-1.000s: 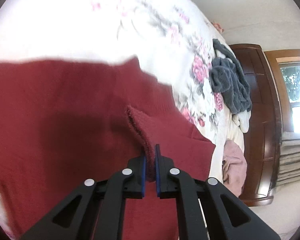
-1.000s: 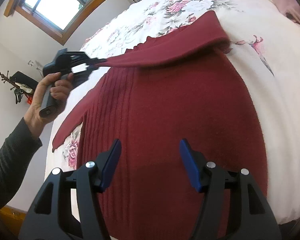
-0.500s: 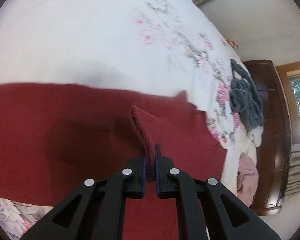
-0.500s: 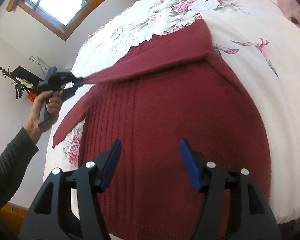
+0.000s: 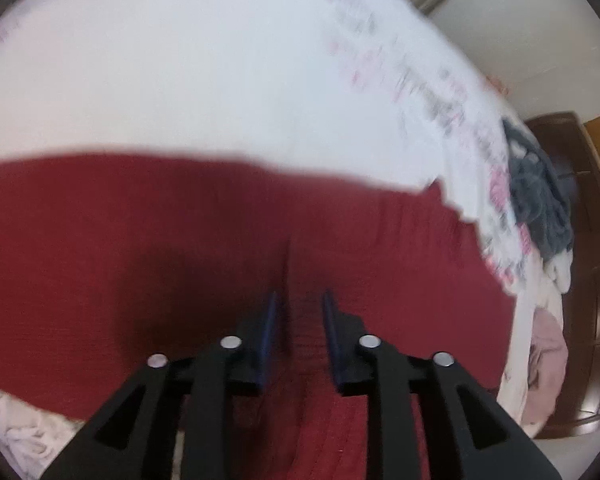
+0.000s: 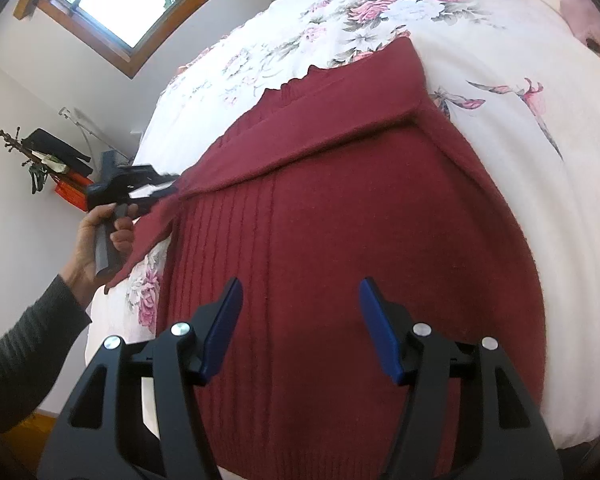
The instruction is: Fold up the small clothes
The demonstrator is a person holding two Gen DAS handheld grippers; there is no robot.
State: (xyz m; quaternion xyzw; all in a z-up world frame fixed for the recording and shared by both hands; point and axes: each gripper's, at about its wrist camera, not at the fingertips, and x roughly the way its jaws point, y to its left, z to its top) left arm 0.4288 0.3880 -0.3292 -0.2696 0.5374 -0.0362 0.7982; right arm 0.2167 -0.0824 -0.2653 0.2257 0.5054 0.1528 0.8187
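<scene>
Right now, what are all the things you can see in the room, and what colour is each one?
Sweater: one, dark red, spread flat on the bed, one sleeve folded across it.
Bedspread: one, white with pink flowers, under the sweater.
Grey garment: one, dark grey, heaped at the far end of the bed.
Pink garment: one, dusty pink, at the bed's edge.
Window: one, wooden frame, on the wall.
Wooden furniture: dark brown, beside the bed.
Left claw: black with blue pads, slightly open over the sweater sleeve.
Right claw: black with blue pads, wide open above the sweater.
Hand: one, gripping the left claw's handle, dark sleeve.
</scene>
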